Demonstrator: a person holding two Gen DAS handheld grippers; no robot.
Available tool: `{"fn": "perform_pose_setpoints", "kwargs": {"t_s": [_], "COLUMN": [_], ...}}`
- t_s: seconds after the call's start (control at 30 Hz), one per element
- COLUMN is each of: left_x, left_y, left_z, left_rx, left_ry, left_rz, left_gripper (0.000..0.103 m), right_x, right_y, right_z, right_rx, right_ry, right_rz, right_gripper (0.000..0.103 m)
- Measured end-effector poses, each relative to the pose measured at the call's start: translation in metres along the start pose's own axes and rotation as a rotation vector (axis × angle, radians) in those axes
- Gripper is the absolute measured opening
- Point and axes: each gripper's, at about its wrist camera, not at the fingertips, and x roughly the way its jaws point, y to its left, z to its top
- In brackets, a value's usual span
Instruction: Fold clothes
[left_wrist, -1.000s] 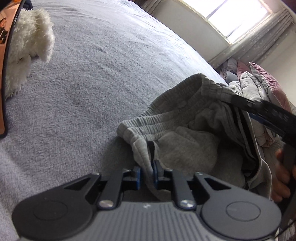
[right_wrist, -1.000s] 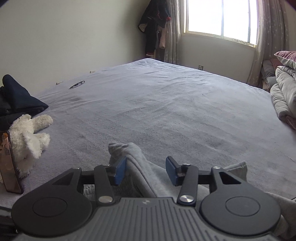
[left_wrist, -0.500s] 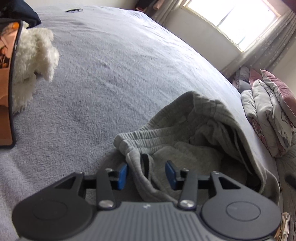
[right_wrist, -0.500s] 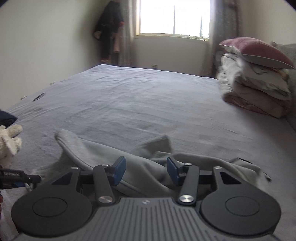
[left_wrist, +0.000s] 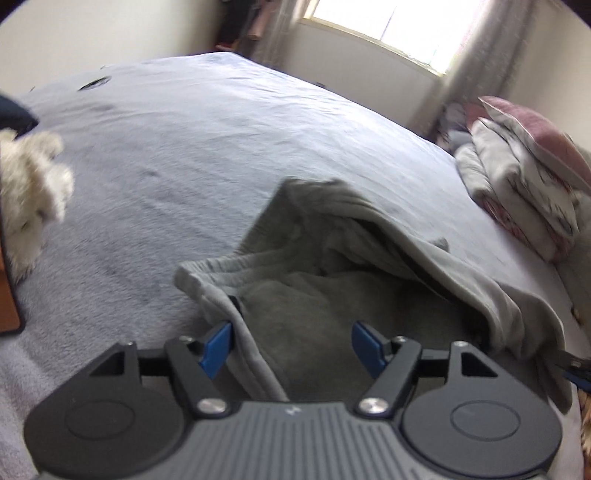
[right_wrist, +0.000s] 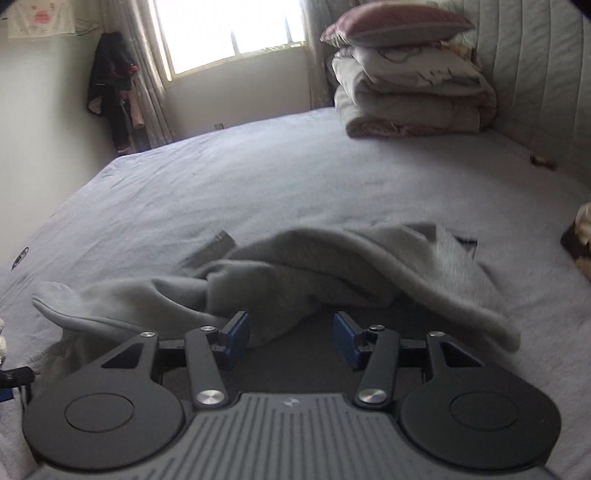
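While opening, left tongs (left_wrist: 293, 347) astride sweatpants (left_wrist: 362, 280)

Your left gripper (left_wrist: 293, 345) sits at the lower centre of its frame, pointing downward. Its jaws are opening, the blue pads (left_wrist: 218, 345) set wide apart; grey cloth lies between them, brushing the left pad only, not pressed by both. Your right gripper (right_wrist: 290, 341) occupies the lower centre of its own frame, also angled down, jaws parted and steady, pads (right_wrist: 345, 341) gripping nothing.
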Motion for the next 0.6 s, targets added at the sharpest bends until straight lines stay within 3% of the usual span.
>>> {"fn": "perform_pose_setpoints", "kwargs": {"t_s": [0.27,0.4,0.6], "left_x": [-0.012,-0.011,-0.014], "left_y": [-0.064,-0.100,-0.147], "left_z": [0.007,0.008,0.001], "left_rx": [0.093,0.138,0.244], "left_ry": [-0.019,-0.020,-0.023], "left_rz": [-0.011,-0.001,-0.050], "left_gripper": [0.072,0.072,0.073], "right_x": [0.040,0.038,0.038], "right_y": [-0.020,-0.030,-0.049], "right_z": [0.001,0.012,0.020], "right_rx": [0.078,0.102,0.214], "right_ry": [0.092,0.079,0.086], "right_rz": [0.048,0.059,0.097], "right_gripper": [0.054,0.054,0.054]}}
